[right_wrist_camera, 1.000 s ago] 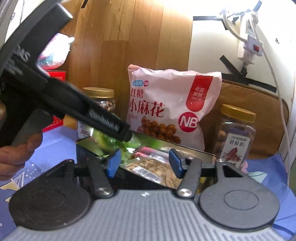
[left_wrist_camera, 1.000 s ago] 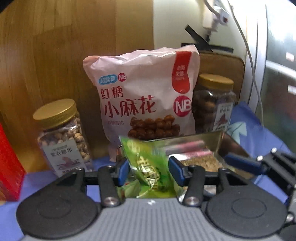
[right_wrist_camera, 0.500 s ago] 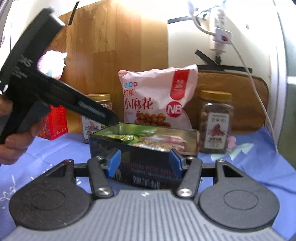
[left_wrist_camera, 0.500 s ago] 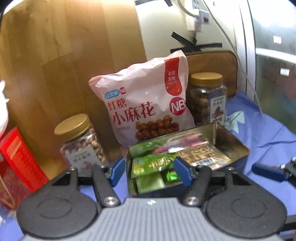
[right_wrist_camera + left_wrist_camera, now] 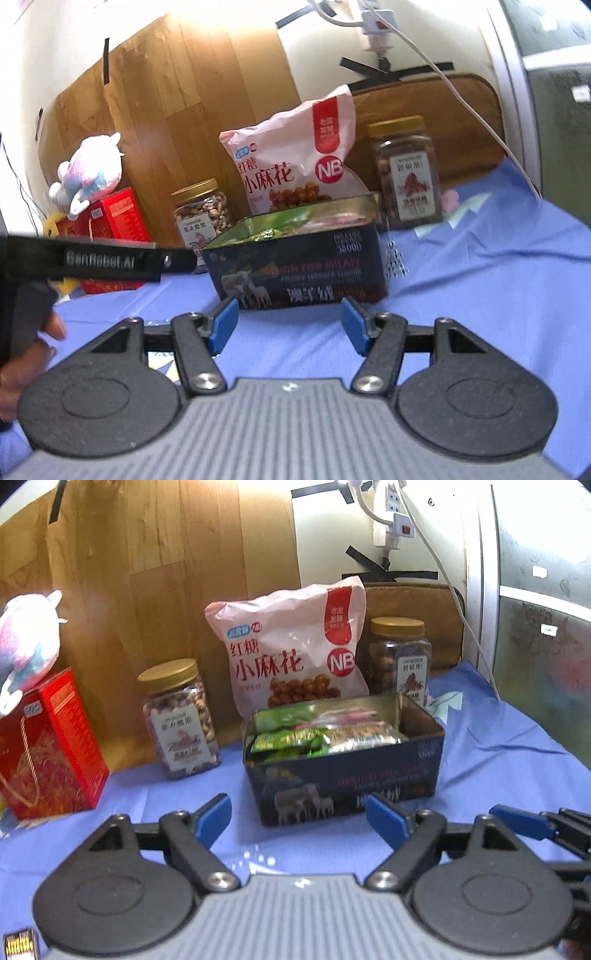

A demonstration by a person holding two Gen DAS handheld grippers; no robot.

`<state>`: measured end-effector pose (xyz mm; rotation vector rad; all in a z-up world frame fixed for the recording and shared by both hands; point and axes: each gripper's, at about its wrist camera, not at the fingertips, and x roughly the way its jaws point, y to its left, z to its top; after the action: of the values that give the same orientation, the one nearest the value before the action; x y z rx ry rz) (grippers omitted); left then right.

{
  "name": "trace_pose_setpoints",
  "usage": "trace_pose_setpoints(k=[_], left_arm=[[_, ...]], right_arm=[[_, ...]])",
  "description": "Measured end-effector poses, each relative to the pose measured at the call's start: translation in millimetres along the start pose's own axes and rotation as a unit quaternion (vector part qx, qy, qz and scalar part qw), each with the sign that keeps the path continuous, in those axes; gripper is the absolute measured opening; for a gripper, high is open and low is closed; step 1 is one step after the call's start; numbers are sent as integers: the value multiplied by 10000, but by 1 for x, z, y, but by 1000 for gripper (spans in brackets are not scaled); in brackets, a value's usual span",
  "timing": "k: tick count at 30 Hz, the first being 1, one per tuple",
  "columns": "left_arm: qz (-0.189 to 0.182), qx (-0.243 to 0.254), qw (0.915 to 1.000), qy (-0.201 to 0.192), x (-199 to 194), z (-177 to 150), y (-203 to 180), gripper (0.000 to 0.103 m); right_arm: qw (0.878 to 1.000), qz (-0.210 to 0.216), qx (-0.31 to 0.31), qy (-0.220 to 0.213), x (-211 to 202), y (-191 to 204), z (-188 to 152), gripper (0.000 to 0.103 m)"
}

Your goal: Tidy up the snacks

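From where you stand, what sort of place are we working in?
Probably a home room with a makeshift snack table: blue cloth over it, a plush toy on a red gift box, and a power strip hanging on the wall.

The pink snack bag reads "红糖 小麻花" with a round "NB" badge at its 4 o'clock. The dark tin shows "FOR MILAN". The left gripper's arm carries "GenRobot.AI". Jar labels are too blurred.
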<state>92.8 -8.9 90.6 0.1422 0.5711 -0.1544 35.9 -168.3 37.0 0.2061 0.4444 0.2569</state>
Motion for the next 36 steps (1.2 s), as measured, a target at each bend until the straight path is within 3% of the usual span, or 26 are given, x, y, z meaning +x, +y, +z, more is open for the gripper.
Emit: trace_pose_setpoints(k=[1,3,4,14,29,36], left_arm=[[26,-19,10000,7,-2,-3,-1,86],[117,-58,9999,24,-6,-9,-2,102],[166,-80,9998,11,-8,-12,-2,102],[364,-298,9987,214,-17,-32,1,103],[773,-255,9956,460,-9,-56,-5,103],[793,-180,9954,497,-7,-60,-9,103]], right_arm=[[10000,8,77,8,-4,-1,-1,65],[9998,12,222,17,-10,-2,-3,67],[9996,16,292,27,-13,-2,-5,71],[9992,20,386,62,-29,6,-16,77],[9984,128,516,167,-30,8,-21,82],[9979,122,601,202,-30,6,-23,83]])
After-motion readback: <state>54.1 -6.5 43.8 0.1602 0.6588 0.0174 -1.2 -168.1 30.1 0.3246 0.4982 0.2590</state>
